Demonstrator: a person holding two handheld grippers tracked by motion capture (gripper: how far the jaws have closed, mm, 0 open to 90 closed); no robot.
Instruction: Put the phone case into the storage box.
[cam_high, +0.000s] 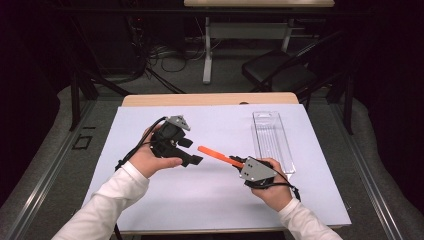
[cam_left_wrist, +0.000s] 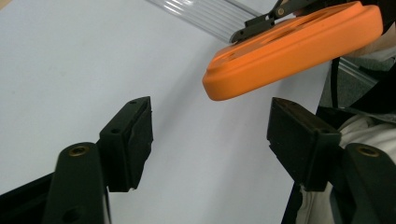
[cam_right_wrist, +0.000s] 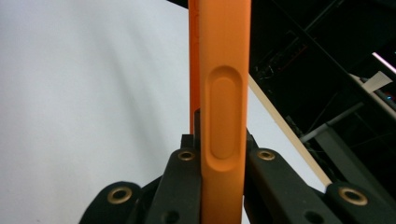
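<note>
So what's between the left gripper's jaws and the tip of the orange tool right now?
Nothing. In the left gripper view the left gripper stands open with the orange tool just beyond its jaws, only bare white table cover behind the gap.

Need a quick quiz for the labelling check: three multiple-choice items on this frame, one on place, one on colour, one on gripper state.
1. Where does the clear plastic tray lie?
A. on the table's right half, beyond the right hand
B. on the near left corner
C. on the floor

2. What colour is the long tool held by the right gripper?
A. blue
B. orange
C. green

3. How does the left gripper stand?
A. clamped on the tool
B. clamped on the tray
C. open, pads off the tool

Key: 1 A, the high view shows it right of centre past the right hand. 2 B, it is orange in all views. 3 C, the left gripper view shows the tool's end above the gap, untouched.
</note>
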